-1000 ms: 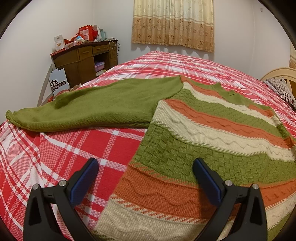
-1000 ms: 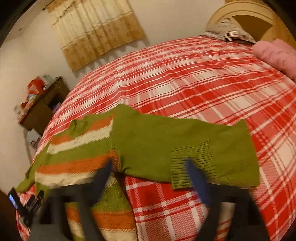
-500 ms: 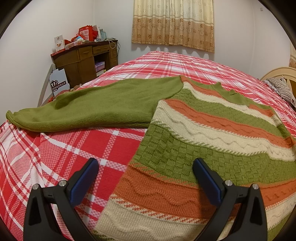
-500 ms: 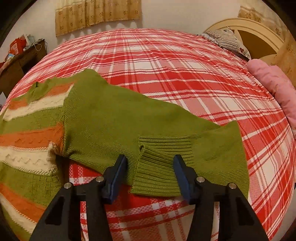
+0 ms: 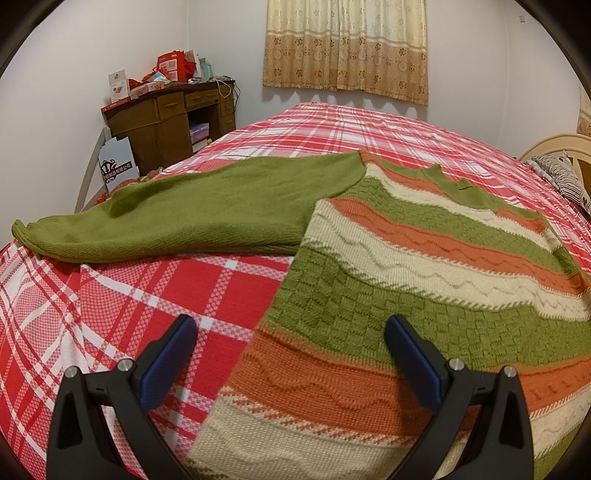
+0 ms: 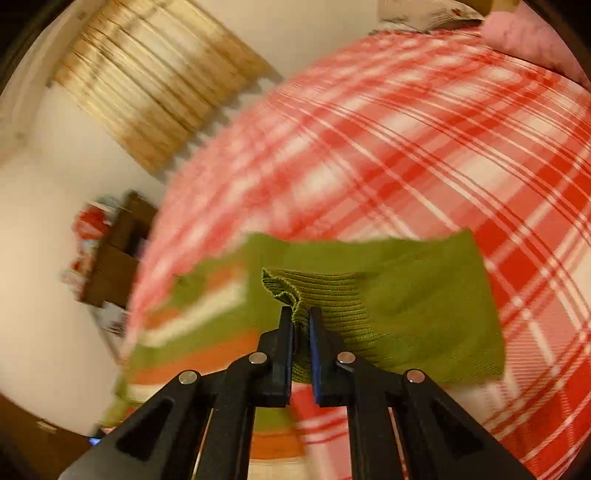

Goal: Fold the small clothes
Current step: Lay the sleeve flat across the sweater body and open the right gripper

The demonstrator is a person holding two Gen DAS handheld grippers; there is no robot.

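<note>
A knitted sweater [image 5: 424, 266] with green, orange and cream stripes lies flat on the red plaid bed [image 5: 147, 302]. Its green left sleeve [image 5: 177, 218] stretches out to the left. My left gripper [image 5: 291, 328] is open and empty, hovering over the sweater's lower left edge. In the right wrist view my right gripper [image 6: 301, 314] is shut on the ribbed cuff [image 6: 317, 291] of the green right sleeve [image 6: 424, 295], which is folded back on itself and lifted a little. The striped body [image 6: 199, 317] shows blurred to the left.
A wooden desk [image 5: 166, 118] with boxes stands by the far left wall. A curtain [image 5: 347, 48] hangs at the back. The headboard [image 5: 554, 147] and a striped pillow [image 5: 565, 177] are at the right. A pink pillow [image 6: 532, 33] lies at the bed's head.
My right gripper has closed on the sleeve cuff and is swinging with it toward the sweater body; the view is motion-blurred. The left gripper has not moved.
</note>
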